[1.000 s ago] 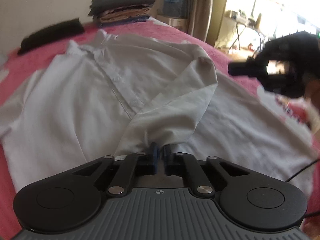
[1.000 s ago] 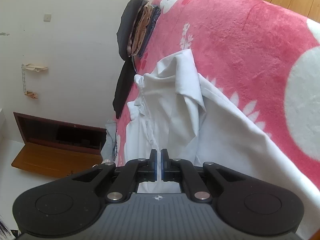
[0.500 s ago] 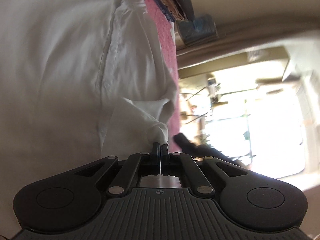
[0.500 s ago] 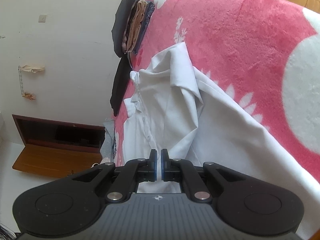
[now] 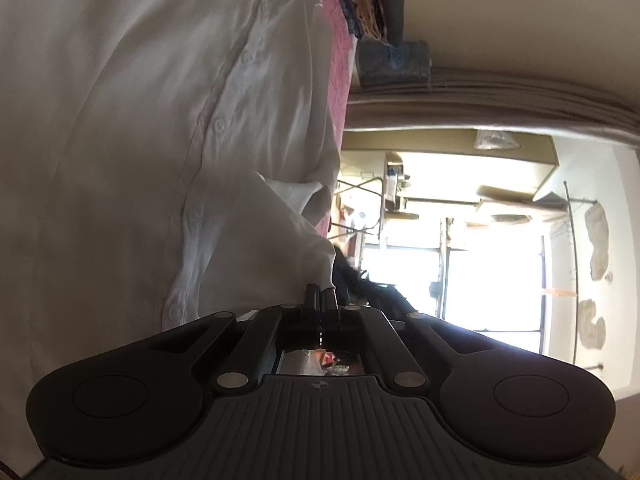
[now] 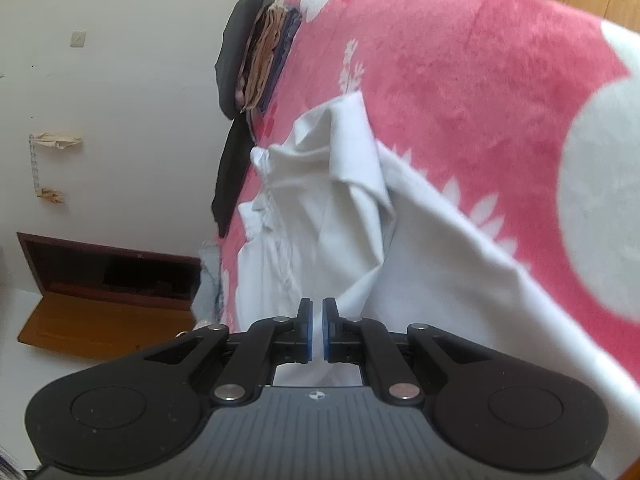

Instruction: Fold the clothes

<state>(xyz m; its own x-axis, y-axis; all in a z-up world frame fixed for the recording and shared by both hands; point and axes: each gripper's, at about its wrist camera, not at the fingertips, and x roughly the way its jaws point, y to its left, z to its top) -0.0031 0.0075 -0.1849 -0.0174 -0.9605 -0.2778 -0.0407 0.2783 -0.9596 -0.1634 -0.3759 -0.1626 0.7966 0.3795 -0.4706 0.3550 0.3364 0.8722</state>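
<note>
No brand or writing can be read in either view. The white shirt (image 5: 168, 128) lies spread on the pink blanket (image 6: 460, 64), its button placket running up the left wrist view. The left gripper (image 5: 321, 294) has its fingers pinched together on a fold of the shirt's sleeve. A stack of folded clothes (image 6: 256, 56) sits by the wall, beyond the shirt's collar. The right gripper (image 6: 317, 312) hangs over the shirt with a narrow gap between its blue pads, holding nothing.
</note>
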